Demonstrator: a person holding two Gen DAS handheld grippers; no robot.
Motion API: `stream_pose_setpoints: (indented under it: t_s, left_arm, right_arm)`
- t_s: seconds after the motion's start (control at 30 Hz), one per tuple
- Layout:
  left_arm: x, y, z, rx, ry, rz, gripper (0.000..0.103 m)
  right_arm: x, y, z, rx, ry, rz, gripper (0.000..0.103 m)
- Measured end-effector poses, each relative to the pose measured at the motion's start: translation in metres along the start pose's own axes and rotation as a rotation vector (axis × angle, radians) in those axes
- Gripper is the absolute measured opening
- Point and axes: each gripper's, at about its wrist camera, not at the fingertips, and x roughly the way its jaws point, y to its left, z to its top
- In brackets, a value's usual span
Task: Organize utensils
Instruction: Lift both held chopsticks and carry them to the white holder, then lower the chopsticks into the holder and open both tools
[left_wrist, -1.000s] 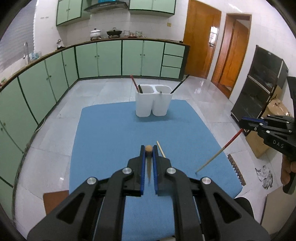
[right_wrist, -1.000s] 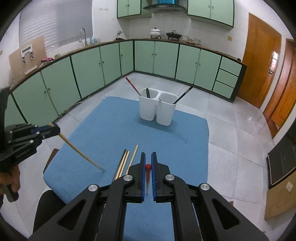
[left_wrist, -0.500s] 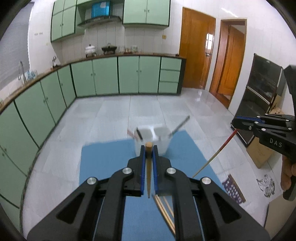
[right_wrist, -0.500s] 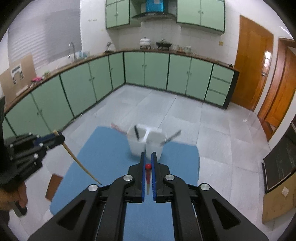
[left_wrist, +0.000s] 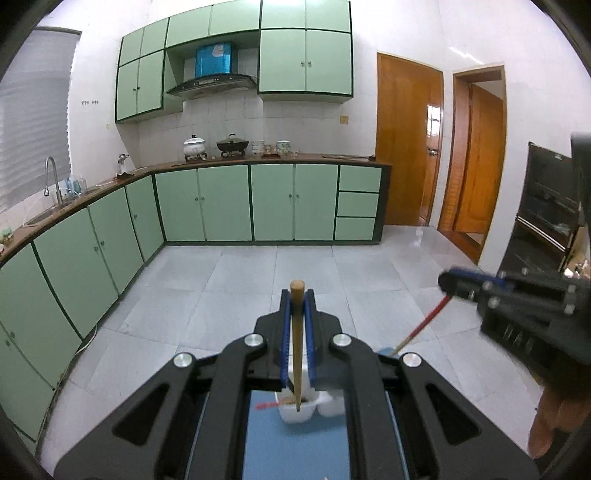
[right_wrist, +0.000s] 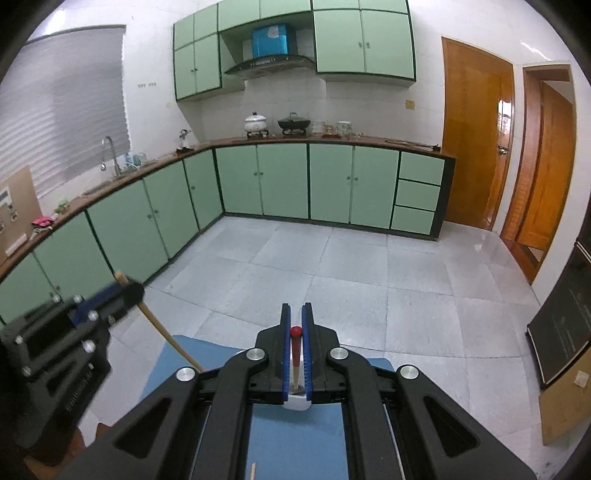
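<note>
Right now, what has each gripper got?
Left gripper: shut on a plain wooden chopstick.
Right gripper: shut on a red-tipped chopstick.

My left tool (left_wrist: 297, 332) is black with blue pads, clamping a tan chopstick (left_wrist: 296, 347); my right tool (right_wrist: 296, 343) pinches a red-tipped chopstick (right_wrist: 296, 350) over blue mat (right_wrist: 295, 443).

Both your wrist cameras look forward along the fingers (left_wrist: 309, 332), tilted slightly down, close over the blue mat (right_wrist: 295, 439). Both views share the white holder (left_wrist: 299, 413), floor (right_wrist: 369, 288), green cabinets (left_wrist: 273, 203) and doors (right_wrist: 476, 147).
</note>
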Motion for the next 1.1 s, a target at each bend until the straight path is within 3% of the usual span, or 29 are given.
stream_pose_setpoints:
  t_s: [0.13,0.3,0.37,0.4,0.47,0.7,0.77,0.9,1.1]
  left_arm:
    - [0.034,0.003,-0.014,-0.018,0.014,0.002,0.006]
    - [0.074,0.011,-0.053,-0.03,0.095,0.003,0.007]
    - [0.079,0.019,-0.061,-0.038,0.118,0.006,0.01]
    - [0.081,0.023,-0.066,-0.041,0.129,0.013,0.013]
    - [0.075,0.031,-0.071,-0.045,0.13,0.024,0.031]
    - [0.017,0.059,-0.075,-0.051,0.096,0.031,0.047]
    - [-0.009,0.063,-0.085,-0.045,0.076,0.024,0.057]
    - [-0.053,0.07,-0.125,-0.032,0.067,0.026,0.066]
    - [-0.102,0.065,-0.238,-0.04,0.127,0.021,0.068]
  right_arm:
    - [0.044,-0.006,-0.015,0.011,0.045,0.003,0.006]
    - [0.083,-0.019,-0.039,0.036,0.104,0.023,0.006]
    - [0.09,-0.025,-0.047,0.051,0.124,0.034,0.009]
    - [0.089,-0.027,-0.049,0.057,0.116,0.026,0.016]
    - [0.083,-0.033,-0.052,0.072,0.098,0.024,0.02]
    - [0.03,-0.05,-0.061,0.067,0.02,0.039,0.022]
    - [0.003,-0.051,-0.079,0.031,-0.02,0.035,0.027]
    - [-0.039,-0.045,-0.139,-0.053,-0.079,0.028,0.031]
    - [-0.066,-0.031,-0.273,-0.101,-0.03,0.047,0.031]
